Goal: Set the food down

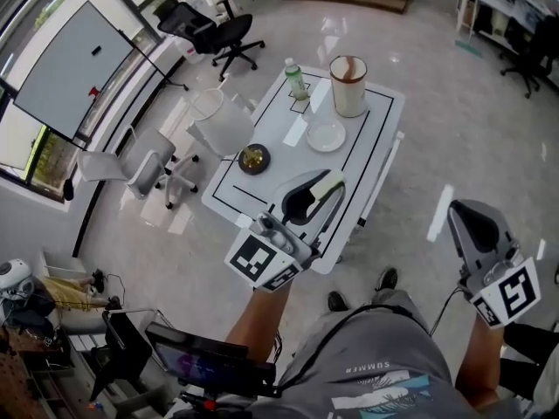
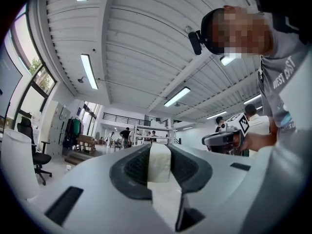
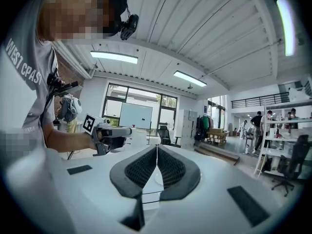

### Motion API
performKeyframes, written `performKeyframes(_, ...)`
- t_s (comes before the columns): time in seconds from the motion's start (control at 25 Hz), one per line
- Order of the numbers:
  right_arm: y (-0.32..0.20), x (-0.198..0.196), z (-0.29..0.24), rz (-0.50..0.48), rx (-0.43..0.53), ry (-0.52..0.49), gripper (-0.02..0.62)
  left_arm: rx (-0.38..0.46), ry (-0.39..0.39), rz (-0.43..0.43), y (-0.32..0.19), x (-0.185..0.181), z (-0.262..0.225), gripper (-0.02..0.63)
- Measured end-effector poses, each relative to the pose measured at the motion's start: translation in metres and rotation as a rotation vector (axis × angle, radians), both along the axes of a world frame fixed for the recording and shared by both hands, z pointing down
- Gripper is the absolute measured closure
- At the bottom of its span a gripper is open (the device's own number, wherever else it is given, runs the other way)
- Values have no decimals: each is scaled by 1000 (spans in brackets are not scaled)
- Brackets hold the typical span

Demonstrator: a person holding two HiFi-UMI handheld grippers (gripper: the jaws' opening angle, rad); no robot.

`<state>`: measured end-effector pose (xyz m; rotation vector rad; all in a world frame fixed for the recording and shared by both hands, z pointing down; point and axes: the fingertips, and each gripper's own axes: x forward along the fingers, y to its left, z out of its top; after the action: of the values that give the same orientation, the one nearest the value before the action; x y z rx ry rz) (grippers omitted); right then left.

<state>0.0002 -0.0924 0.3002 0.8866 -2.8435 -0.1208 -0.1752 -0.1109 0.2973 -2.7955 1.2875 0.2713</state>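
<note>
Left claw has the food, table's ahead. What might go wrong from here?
1. The food block sits only at the tips of the left claw; it might slip or get squashed during lowering.
2. The white plate lies close to the tall cup and bottle; reaching in might knock them.

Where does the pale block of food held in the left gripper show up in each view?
Head view: the food block is near picture centre, pinched at the tip of the left gripper.
Left gripper view: low centre, clamped between the two jaws.
Right gripper view: cannot be made out. The left gripper shows left of centre, its tip too small to read.
Shared landmark: the left gripper itself, visible in all three views.
</note>
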Motion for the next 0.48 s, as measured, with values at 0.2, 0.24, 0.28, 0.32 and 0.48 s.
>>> performKeyframes(0.2,-36,15,1,-49,-10,-2,589,-20,-8,-35,-33,20,2,506)
performKeyframes(0.24,-44,20,0,-62,-9,-6,589,-20,-15,-46,-40,25,1,506)
performKeyframes(0.28,-52,25,-1,-74,-9,-10,589,-18,-21,-59,-46,31,0,506)
performKeyframes(0.32,-60,30,-2,-87,-7,-12,589,-17,-24,-71,-54,36,-1,506)
performKeyframes(0.48,-91,46,-1,-142,0,-10,589,-25,-26,-118,-85,56,3,506)
